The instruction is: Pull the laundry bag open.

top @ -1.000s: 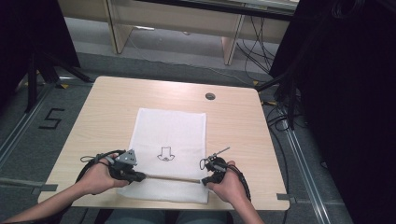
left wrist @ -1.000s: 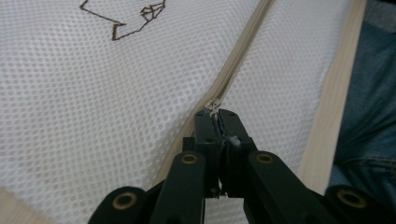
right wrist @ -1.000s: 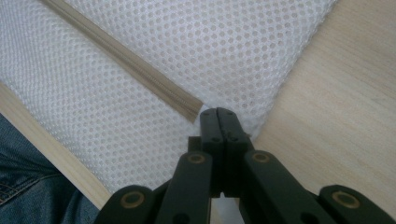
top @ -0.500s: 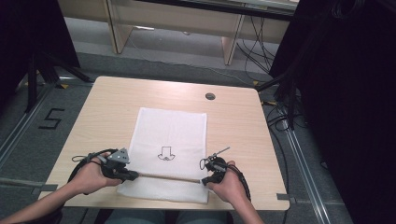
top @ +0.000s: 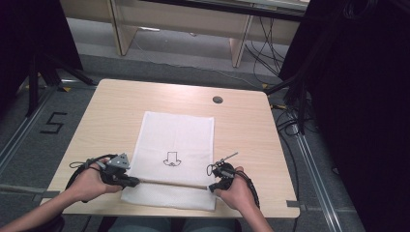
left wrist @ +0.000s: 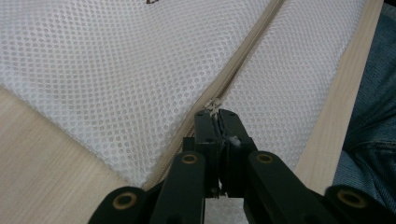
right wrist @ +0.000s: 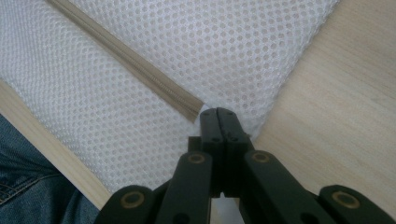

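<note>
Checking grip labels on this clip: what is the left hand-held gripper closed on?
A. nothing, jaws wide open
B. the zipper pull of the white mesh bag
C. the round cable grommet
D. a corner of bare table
B: in the left gripper view the left hand-held gripper has its jaws pinched shut on the zipper pull of the white mesh bag.

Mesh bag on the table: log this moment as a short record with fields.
item: white mesh bag, flat on the wooden table
zipper: beige zipper, runs across the near end
left claw: shut on the zipper pull
right claw: shut on the bag's edge at the zipper's end
marking: small dark arrow print on the bag
</note>
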Available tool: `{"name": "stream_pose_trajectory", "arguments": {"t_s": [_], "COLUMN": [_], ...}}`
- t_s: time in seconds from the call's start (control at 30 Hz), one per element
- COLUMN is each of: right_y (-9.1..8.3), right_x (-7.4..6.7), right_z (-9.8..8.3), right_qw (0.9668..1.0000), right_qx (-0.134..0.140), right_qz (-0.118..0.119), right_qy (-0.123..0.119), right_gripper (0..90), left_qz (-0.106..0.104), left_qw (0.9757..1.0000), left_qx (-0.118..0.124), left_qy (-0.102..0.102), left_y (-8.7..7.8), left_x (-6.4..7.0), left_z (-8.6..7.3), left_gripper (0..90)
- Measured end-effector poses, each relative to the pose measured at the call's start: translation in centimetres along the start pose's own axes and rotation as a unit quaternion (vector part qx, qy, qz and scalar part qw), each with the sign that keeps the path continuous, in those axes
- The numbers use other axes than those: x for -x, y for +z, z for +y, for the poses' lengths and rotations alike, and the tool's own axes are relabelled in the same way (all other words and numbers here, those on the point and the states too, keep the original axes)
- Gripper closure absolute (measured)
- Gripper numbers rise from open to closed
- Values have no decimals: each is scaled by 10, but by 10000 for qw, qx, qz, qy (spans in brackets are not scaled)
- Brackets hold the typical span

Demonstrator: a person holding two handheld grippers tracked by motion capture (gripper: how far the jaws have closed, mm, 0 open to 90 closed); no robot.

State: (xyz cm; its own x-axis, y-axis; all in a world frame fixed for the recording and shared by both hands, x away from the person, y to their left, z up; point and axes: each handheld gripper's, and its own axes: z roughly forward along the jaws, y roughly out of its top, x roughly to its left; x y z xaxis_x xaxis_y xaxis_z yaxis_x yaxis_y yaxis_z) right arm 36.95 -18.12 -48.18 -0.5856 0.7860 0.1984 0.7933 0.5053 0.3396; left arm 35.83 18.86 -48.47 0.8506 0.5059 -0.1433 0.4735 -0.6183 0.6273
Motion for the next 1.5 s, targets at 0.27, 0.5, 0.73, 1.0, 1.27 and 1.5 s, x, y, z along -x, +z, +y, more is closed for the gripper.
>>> {"name": "stream_pose_trajectory", "arguments": {"t_s": [0.27, 0.5, 0.73, 1.0, 1.27, 1.5], "right_y": [0, 0, -1, -1, -1, -1], "right_x": [0, 0, 0, 0, 0, 0], "right_z": [0, 0, 0, 0, 0, 0], "right_qw": [10000, 10000, 10000, 10000, 10000, 10000], "right_qx": [2, 10, -46, -45, -43, -47], "right_qz": [-2, 5, -26, -10, -24, -22], "right_qy": [4, -12, -1, -1, -1, -1], "right_gripper": [900, 900, 900, 900, 900, 900], "left_qz": [-17, -21, -14, -16, -3, 5], "left_qw": [10000, 10000, 10000, 9999, 10000, 9999], "left_qx": [-17, -34, -18, -20, -36, -18], "left_qy": [73, 17, -62, -101, -57, -124], "left_y": [-1, -2, -2, -5, -6, -8], "left_x": [-2, -3, -3, -6, -7, -10], "left_z": [-1, -4, -5, -7, -8, -11], "left_gripper": [871, 871, 871, 871, 871, 871]}}
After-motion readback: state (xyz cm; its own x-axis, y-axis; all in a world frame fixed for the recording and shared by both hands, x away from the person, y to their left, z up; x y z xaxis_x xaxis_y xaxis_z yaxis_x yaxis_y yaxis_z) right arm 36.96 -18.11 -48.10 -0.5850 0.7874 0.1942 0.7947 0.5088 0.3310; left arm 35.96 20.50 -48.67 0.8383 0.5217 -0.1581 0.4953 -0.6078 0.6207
